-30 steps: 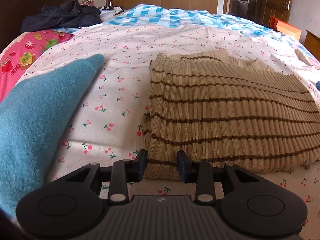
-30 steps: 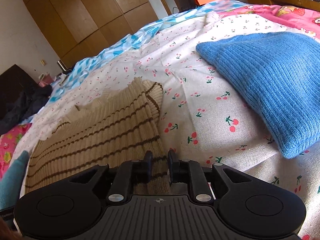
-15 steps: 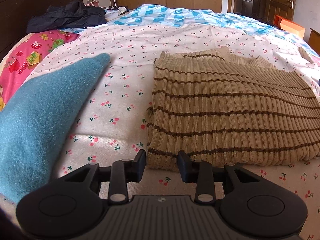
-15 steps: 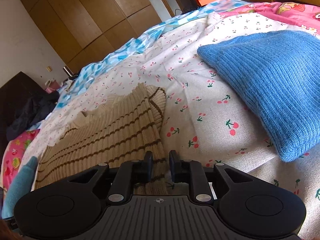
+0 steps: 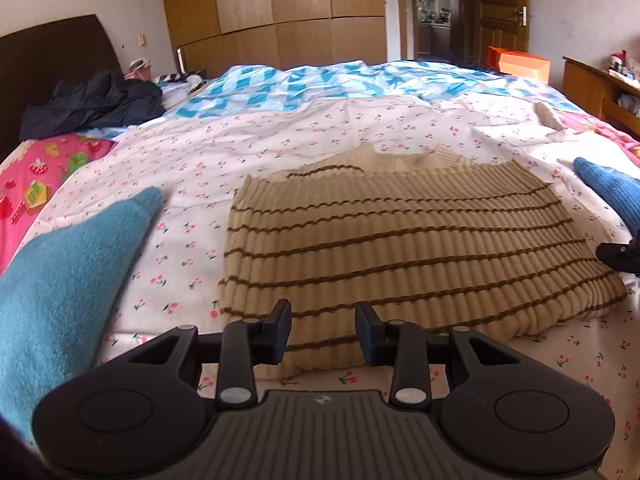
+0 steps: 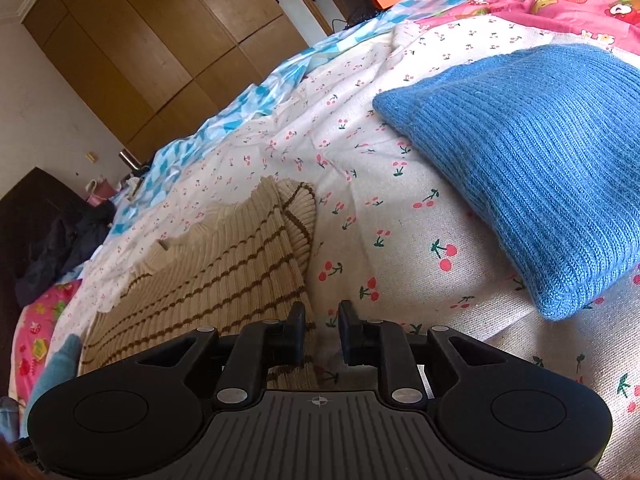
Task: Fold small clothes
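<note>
A beige ribbed sweater with thin brown stripes lies folded flat on the cherry-print sheet. My left gripper hovers over its near left corner. Its jaws stand apart, the knit's edge shows in the gap, and neither pad presses on it. In the right wrist view the sweater ends at my right gripper. That gripper's jaws are a little apart, with the sweater's edge under the left finger and sheet showing between them. The right gripper also shows at the left wrist view's right edge.
A teal garment lies left of the sweater and a folded blue knit right of it. Dark clothes are heaped by the headboard. A blue-white quilt, a wardrobe and an orange box are beyond.
My left gripper rose and swung right, so the sweater's near corner now sits between its fingers. The right gripper's jaws parted slightly and it barely moved.
</note>
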Demonstrator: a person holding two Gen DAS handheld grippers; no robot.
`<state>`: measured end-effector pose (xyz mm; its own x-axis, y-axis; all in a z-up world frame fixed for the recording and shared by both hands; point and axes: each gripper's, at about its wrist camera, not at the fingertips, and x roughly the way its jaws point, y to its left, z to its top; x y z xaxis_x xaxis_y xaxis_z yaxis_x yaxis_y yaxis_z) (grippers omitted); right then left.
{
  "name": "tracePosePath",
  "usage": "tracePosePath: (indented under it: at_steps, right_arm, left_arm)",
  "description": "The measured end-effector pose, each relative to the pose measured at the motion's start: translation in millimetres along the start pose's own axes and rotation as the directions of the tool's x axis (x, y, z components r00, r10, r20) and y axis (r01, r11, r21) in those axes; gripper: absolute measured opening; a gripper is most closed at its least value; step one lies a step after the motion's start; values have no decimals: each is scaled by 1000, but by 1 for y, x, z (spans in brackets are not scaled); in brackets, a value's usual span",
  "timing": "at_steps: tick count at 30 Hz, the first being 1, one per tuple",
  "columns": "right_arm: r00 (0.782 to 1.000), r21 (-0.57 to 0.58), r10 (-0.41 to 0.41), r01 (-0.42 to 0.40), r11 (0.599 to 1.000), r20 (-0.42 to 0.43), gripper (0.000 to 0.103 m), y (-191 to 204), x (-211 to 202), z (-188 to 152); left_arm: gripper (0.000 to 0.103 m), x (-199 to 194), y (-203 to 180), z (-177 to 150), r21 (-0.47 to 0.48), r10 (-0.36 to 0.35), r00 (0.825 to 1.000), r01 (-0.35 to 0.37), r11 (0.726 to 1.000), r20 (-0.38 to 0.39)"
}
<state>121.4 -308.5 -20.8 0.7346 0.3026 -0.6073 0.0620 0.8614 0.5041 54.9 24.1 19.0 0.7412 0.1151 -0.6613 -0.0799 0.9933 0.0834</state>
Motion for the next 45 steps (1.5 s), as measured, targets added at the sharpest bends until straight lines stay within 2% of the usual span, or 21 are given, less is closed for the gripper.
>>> tracePosePath:
  at_steps: [2, 8, 11, 15, 18, 23, 27, 29, 32, 37, 41, 45]
  right_arm:
    - [1000, 9, 0, 0, 1000, -5, 20, -2, 1, 0]
    - [1000, 26, 14, -14, 1000, -6, 20, -4, 0, 3]
    - [1000, 30, 16, -16, 999, -5, 20, -4, 0, 2]
    - [1000, 40, 19, -18, 999, -13, 20, -6, 2, 3]
    - [1000, 45, 23, -22, 999, -12, 20, -7, 1, 3]
    - [1000, 18, 13, -13, 1000, 3, 21, -2, -1, 1]
    - [999, -47, -6, 7, 999, 38, 21, 9, -8, -1]
    - [999, -105, -22, 27, 994, 50, 22, 21, -12, -2]
    - [998, -209, -21, 31, 977, 52, 30, 47, -15, -3]
    - [997, -333, 50, -69, 941, -63, 30, 107, -2, -2]
    - [975, -405, 109, -181, 897, -194, 31, 176, 31, -2]
    - [936, -485, 119, -277, 829, -331, 36, 258, 77, -16]
  left_arm:
    - [41, 2, -6, 3, 20, 2, 1000, -2, 1000, 2]
    - [41, 11, 8, 2, -19, 29, 998, -29, 999, -48]
    - [41, 10, 8, 0, -32, 17, 998, -19, 999, -59]
    - [41, 5, -8, -2, 26, -16, 999, 17, 1000, -45]
    - [41, 6, -9, -2, 5, -35, 998, 36, 999, -55]
    - [41, 5, 18, -2, -95, 31, 999, -35, 995, -44]
    - [45, 7, 47, -7, -188, 113, 992, -120, 975, -47]
    - [45, 14, 57, -13, -231, 116, 991, -130, 964, -73]
    - [45, 27, 65, -22, -281, 68, 991, -97, 955, -111]
    - [51, 42, 73, -30, -358, 2, 993, -43, 933, -114]
    - [54, 46, 87, -30, -451, -63, 995, 20, 892, -83]
    - [54, 44, 96, -35, -486, -91, 994, 50, 872, -61]
